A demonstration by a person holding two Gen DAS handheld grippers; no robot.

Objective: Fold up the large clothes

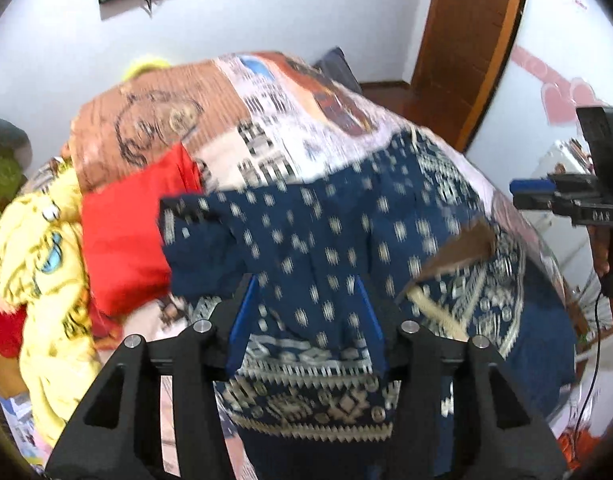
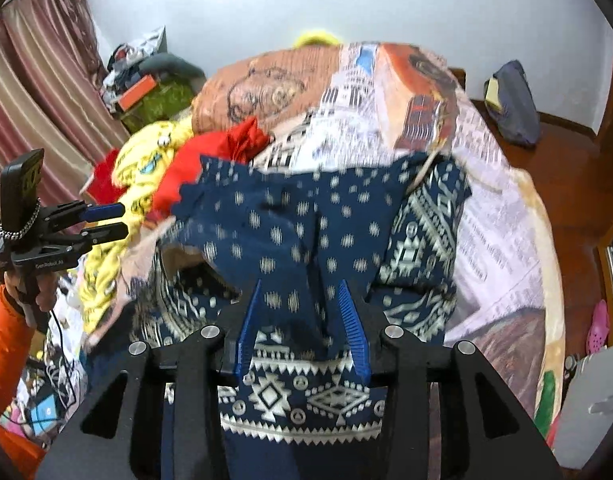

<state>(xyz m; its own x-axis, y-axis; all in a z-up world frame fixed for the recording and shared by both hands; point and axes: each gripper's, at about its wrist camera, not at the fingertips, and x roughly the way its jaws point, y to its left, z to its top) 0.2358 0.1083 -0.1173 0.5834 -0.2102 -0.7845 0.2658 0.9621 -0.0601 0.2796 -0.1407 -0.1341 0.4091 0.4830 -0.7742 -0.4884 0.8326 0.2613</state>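
Lying rumpled on the bed (image 2: 502,216), navy patterned garment (image 2: 274,224); both grippers' fingers (image 1: 366,320) (image 2: 348,320) spread, fabric between, unpinched.

Bright even light, motion blur, dark fisheye-warped corners.

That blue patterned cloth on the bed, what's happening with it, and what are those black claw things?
A person is folding clothes on a bed, holding a two-finger claw in each hand instead of using bare fingers. The navy patterned garment lies spread on the bedspread. The left claw and right claw both hover over its near edge with their jaws apart, cloth between the blue fingers but not pinched. Beside it waits a heap of yellow clothes and red clothes.
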